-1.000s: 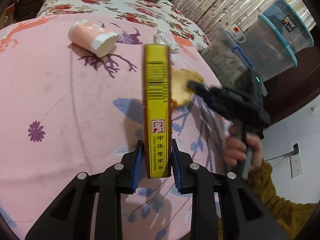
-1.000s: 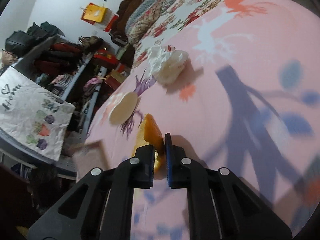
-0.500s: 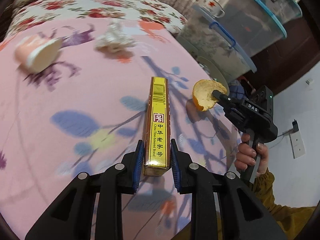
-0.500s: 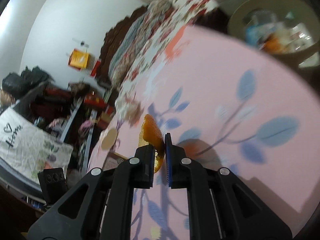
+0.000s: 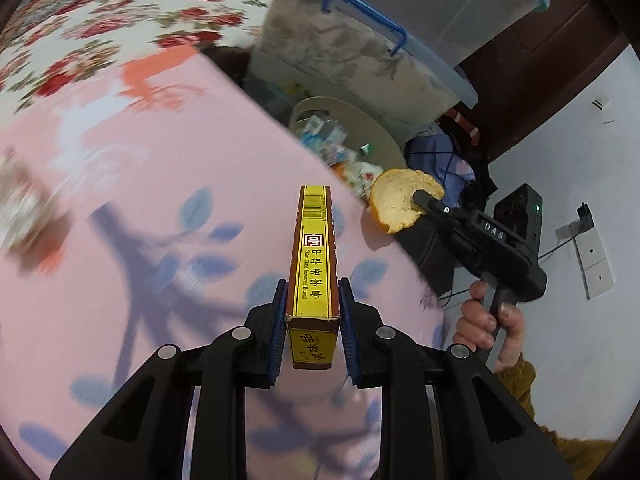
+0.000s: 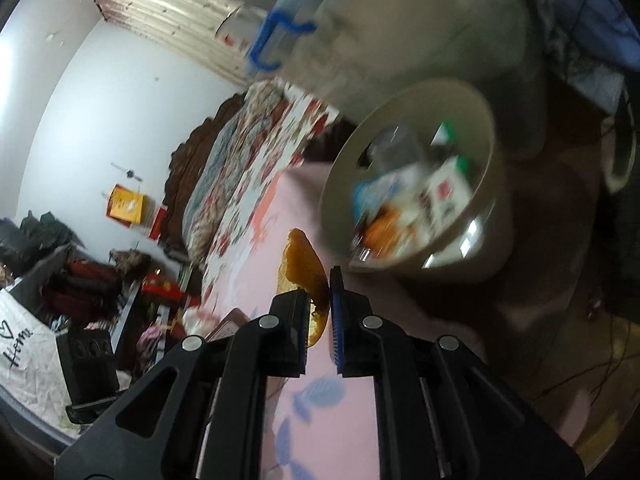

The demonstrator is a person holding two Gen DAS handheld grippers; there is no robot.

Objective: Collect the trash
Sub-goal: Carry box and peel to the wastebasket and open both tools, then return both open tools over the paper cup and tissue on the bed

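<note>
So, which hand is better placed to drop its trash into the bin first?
Right. Its gripper holds the peel beside the bin, off the bed edge. The left gripper holds the box over the bed.

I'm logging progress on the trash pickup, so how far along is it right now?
Done: the bin beside the bed already holds wrappers. In hand: the left gripper holds a yellow box, and the right gripper holds an orange peel, neither dropped yet. Left: a blurred white item on the pink sheet.
</note>
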